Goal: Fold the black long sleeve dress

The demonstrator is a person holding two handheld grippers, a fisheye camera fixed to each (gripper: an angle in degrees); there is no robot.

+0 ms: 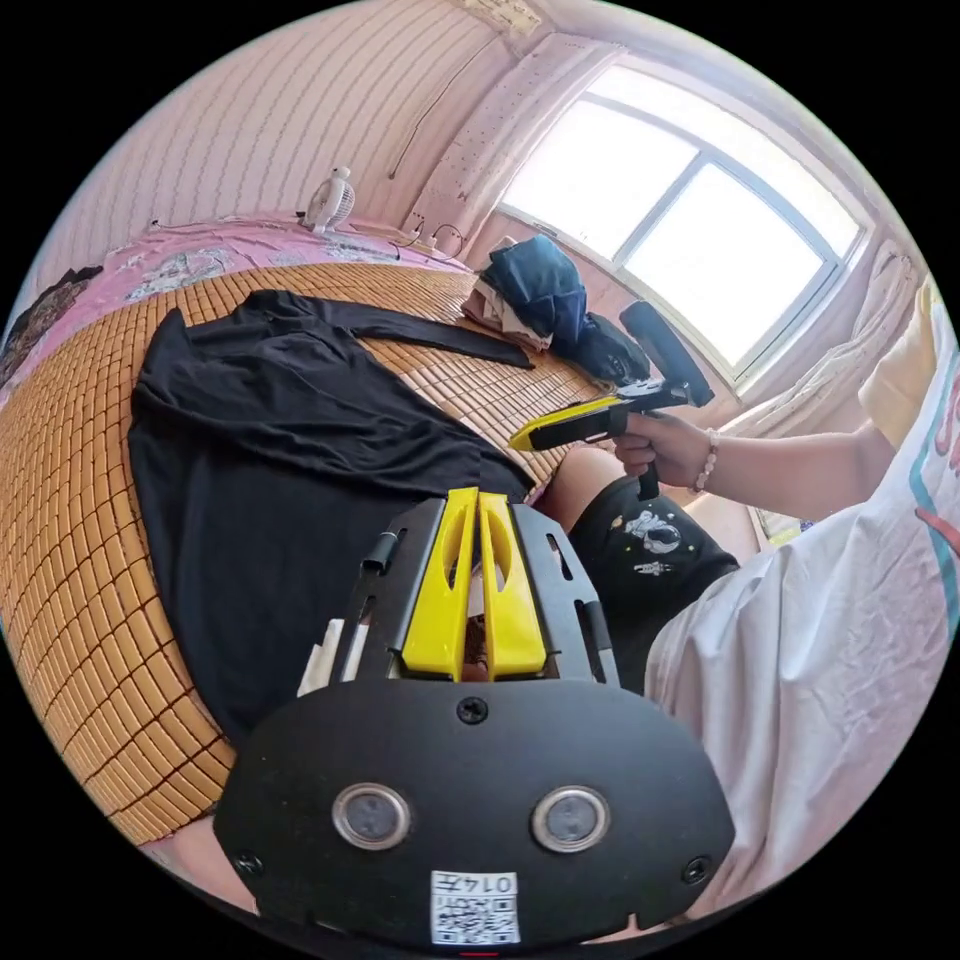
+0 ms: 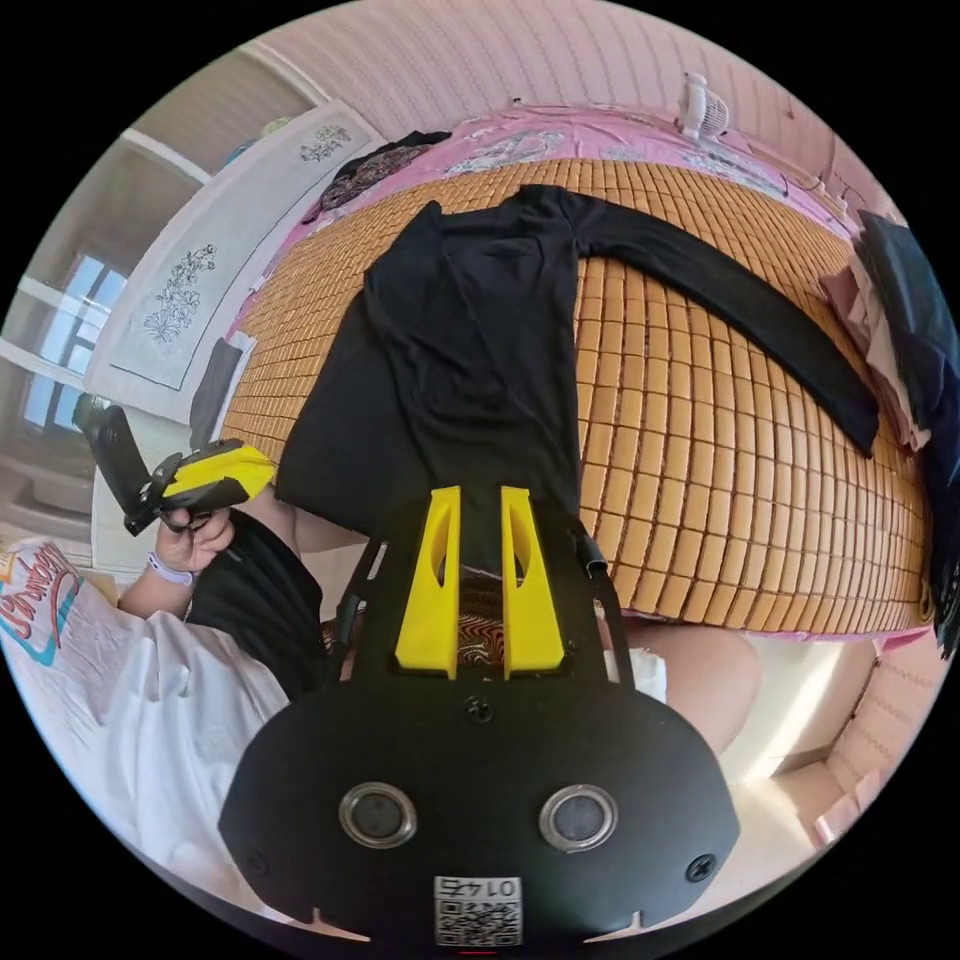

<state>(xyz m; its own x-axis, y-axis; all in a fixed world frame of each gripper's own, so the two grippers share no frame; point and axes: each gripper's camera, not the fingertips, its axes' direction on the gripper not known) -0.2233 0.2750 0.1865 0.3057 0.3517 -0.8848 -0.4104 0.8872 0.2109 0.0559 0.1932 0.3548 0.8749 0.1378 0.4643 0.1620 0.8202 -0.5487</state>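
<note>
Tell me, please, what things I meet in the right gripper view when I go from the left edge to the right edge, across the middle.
The person's hand holding the left tongs → black dress body → its outstretched sleeve on the bamboo mat → pile of clothes at the right edge.

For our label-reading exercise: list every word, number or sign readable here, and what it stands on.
Sticker on left hand-held gripper: square code and tiny characters, unreadable.
Sticker on right hand-held gripper: likewise unreadable.
T-shirt print: cut off, unreadable.
</note>
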